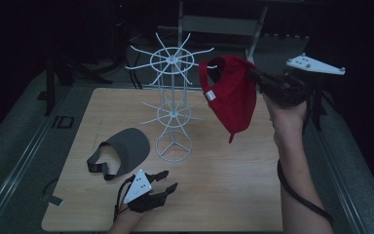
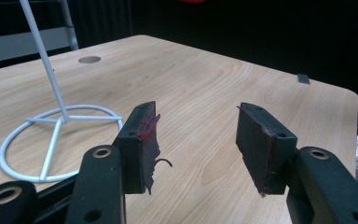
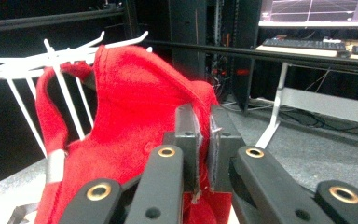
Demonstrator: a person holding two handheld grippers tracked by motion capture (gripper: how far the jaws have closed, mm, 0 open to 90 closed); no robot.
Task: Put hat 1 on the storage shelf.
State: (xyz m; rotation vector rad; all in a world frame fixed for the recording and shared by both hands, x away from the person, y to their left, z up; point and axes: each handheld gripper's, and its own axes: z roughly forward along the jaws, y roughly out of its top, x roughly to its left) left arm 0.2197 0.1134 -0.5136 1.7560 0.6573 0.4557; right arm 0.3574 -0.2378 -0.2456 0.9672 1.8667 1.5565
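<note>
A red cap (image 1: 231, 92) hangs in the air at the upper right of the high view, beside the top ring of a white wire rack (image 1: 173, 105). My right gripper (image 1: 258, 78) is shut on the cap's fabric; in the right gripper view the red cap (image 3: 130, 140) is pinched between the two pads, with the rack's white hooks (image 3: 51, 58) just behind its strap opening. A grey visor (image 1: 124, 151) lies on the table left of the rack's base. My left gripper (image 1: 168, 180) rests low near the table's front edge, open and holding nothing (image 2: 196, 140).
The wooden table (image 1: 224, 195) has dark floor around it. The rack's ring base (image 2: 51, 140) stands to the left ahead of my left gripper. A small round hole (image 2: 89, 59) sits in the tabletop farther off. Shelving and a monitor stand beyond the table.
</note>
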